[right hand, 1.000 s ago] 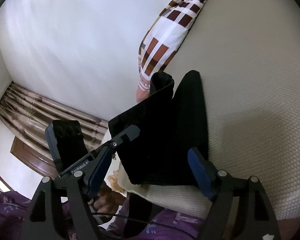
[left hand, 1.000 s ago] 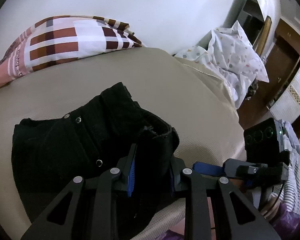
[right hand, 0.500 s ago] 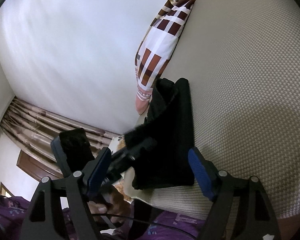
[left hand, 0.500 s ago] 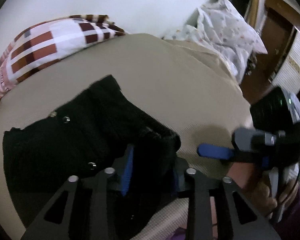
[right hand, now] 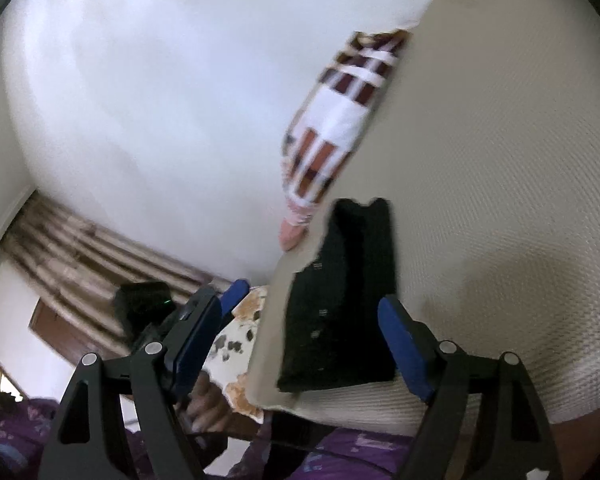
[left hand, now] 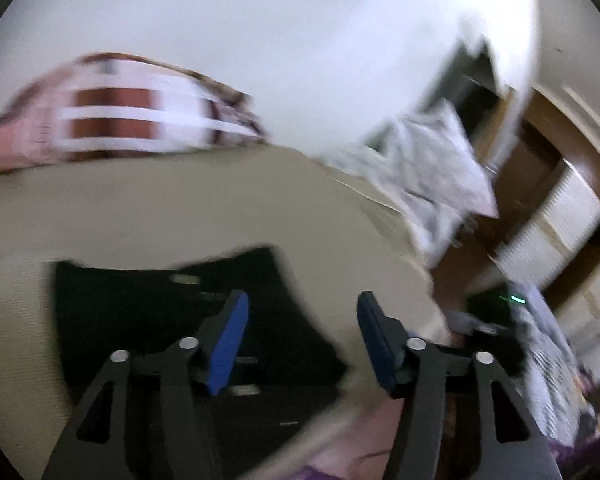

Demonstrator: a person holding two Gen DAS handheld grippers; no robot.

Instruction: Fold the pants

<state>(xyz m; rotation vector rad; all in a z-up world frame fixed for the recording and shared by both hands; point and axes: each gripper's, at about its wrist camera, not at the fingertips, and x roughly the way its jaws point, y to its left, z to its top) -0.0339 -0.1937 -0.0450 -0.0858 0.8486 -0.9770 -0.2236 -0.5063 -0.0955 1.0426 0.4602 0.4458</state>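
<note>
Lying folded in the lower middle of the frame on the beige bed (left hand: pixel 180 208), the black pants (left hand: pixel 172 312) are looking soft and limp, best taken at an edge. The left gripper (left hand: pixel 300 336) is opening, holding nothing; the right gripper (right hand: pixel 300 332) is standing wide, empty.

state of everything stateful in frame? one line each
pants: folded flat on the bed, nothing gripping them
left gripper: jaws opening, pants beneath them, not pinched
right gripper: jaws open, empty, short of the pants
pillow: lying at the head of the bed
</note>
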